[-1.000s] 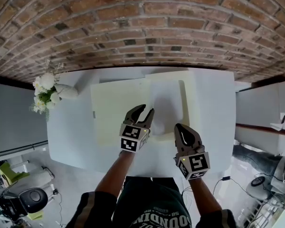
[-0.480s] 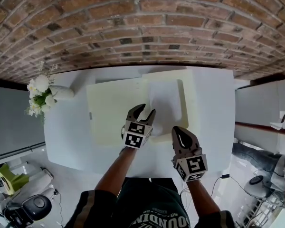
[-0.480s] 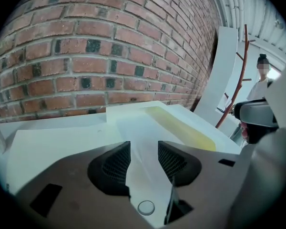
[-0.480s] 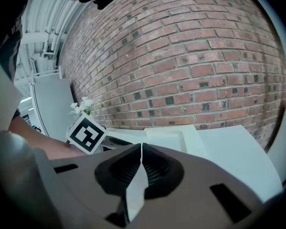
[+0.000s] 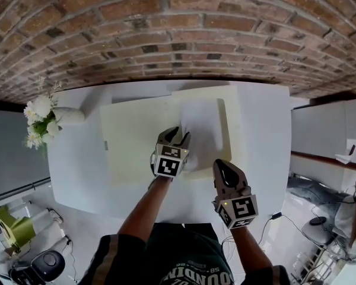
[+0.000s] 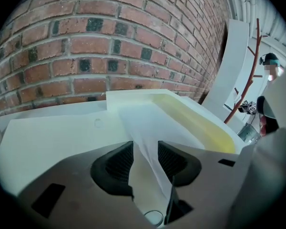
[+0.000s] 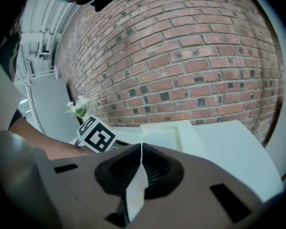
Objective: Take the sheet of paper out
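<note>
A white sheet of paper [image 5: 199,129] lies in the right half of a shallow cream tray [image 5: 228,123] that is spread open on a white table [image 5: 77,159]. The tray's flat left panel [image 5: 136,135] lies alongside it. The sheet's near edge curls up from the tray floor and rises between the two ribbed pads of the left gripper [image 6: 144,144]. Its jaws have just been opening and stand wide. The paper passes through the gap, but neither pad presses on it. The gripper points steeply down at the near end of the sheet, about midway along the tray's near side, with its marker cube [image 5: 169,166] facing the camera.

Just to the right and a little nearer, the right gripper [image 7: 141,147] hangs at the tray's near right corner. Its jaws are closed, tip against tip, with nothing seen between the pads. Whether it touches the tray cannot be told from any view.

Both tools are held by a person whose bare forearms [image 5: 143,203] reach in from the near edge of the table. At the table's far left corner a white vase of pale flowers [image 5: 40,119] lies well clear of the tray. A red brick wall [image 5: 178,34] runs along the far side of the table.
</note>
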Motion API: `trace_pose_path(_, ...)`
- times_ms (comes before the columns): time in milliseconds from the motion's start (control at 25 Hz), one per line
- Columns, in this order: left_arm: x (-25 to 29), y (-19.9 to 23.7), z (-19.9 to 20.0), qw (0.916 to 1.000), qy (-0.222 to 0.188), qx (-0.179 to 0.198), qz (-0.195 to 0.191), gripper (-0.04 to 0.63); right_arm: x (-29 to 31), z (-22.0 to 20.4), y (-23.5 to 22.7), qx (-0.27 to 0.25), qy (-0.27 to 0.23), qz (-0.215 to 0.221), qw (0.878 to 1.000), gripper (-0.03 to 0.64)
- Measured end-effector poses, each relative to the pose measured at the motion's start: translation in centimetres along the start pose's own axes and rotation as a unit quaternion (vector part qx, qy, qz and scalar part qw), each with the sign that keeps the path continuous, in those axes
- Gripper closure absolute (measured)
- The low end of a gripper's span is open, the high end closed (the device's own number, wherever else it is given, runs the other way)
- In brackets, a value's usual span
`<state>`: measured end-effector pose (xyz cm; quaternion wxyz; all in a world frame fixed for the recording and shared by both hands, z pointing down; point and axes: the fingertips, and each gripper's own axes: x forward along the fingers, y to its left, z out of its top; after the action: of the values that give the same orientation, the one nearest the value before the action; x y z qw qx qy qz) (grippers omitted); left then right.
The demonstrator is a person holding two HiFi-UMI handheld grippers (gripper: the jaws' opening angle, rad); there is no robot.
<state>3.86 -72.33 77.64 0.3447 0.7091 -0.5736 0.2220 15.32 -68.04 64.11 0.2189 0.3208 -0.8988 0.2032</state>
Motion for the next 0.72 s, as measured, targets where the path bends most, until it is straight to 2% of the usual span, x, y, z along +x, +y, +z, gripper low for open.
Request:
trace_pose_path(360,1.7,-0.2,-1.7,0.9995,0.011,0.019,0.02,0.437,-0.4,-0.7,-1.0,0.009,0.004,-0.009,1.0,0.546)
trace_pose_path(520,1.8,0.2,-1.7,0.9988,0.007,0.026,0.039,0.472,-0.3,-1.0,-1.0,0.011,0.006,-0.006,1.0,0.548)
trace_pose_path(720,1.6,0.5,-1.8,0.9987,0.002,0.023,0.044,0.5,-0.4,-1.3,-0.9,0.014,0.006,-0.008,1.0,0.548)
